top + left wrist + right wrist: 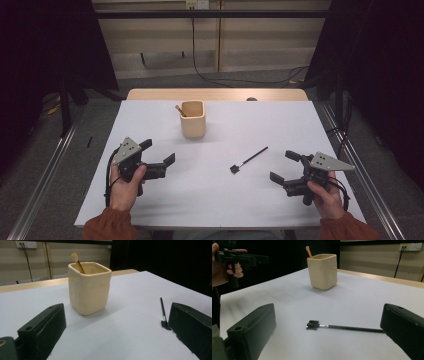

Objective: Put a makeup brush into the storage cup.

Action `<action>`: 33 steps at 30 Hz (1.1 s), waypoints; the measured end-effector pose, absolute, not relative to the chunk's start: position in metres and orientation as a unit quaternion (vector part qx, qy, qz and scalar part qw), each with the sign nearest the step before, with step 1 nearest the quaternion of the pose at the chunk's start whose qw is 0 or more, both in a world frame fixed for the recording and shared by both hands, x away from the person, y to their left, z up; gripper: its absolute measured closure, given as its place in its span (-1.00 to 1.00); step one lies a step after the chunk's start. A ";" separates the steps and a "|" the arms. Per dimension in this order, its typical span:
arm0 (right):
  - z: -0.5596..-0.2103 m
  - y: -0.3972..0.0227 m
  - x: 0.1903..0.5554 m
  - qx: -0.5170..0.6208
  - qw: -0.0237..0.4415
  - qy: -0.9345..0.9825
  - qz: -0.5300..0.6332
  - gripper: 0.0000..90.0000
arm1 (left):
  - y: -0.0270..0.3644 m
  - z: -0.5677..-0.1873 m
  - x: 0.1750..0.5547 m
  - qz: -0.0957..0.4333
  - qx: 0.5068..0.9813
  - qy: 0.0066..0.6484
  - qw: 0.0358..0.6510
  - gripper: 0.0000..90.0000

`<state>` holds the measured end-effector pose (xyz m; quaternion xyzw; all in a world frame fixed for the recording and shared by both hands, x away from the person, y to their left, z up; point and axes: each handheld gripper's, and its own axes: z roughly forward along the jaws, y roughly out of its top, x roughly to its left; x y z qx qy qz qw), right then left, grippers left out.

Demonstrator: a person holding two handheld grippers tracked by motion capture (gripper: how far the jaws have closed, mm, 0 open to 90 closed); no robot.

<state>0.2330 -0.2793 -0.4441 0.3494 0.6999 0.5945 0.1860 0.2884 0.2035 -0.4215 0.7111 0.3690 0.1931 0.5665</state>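
A cream cup (193, 120) with squarish, slightly dented sides stands on the white table (215, 200). A wooden stick (179, 109) leans inside it. A thin black brush (248, 160) lies flat, right of the cup and nearer the person. The left gripper (159, 153) and right gripper (283, 166) are both wide apart, holding nothing.

No legible text, label, brand, number or sign found on any surface inspected. The cream cup (89, 287) ahead of the left claw (112, 327) is unmarked. The black brush (342, 326) between the right claw's jaws carries no readable print.
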 end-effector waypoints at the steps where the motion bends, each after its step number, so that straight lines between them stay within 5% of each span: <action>1: -0.444 -0.279 0.233 0.348 0.187 0.700 0.595 -1.00 | 0.205 -0.423 0.286 0.194 0.714 0.366 0.564 -0.97; 33: -0.434 -0.289 0.236 0.355 0.203 0.680 0.609 -1.00 | 0.211 -0.433 0.246 0.203 0.710 0.362 0.569 -0.96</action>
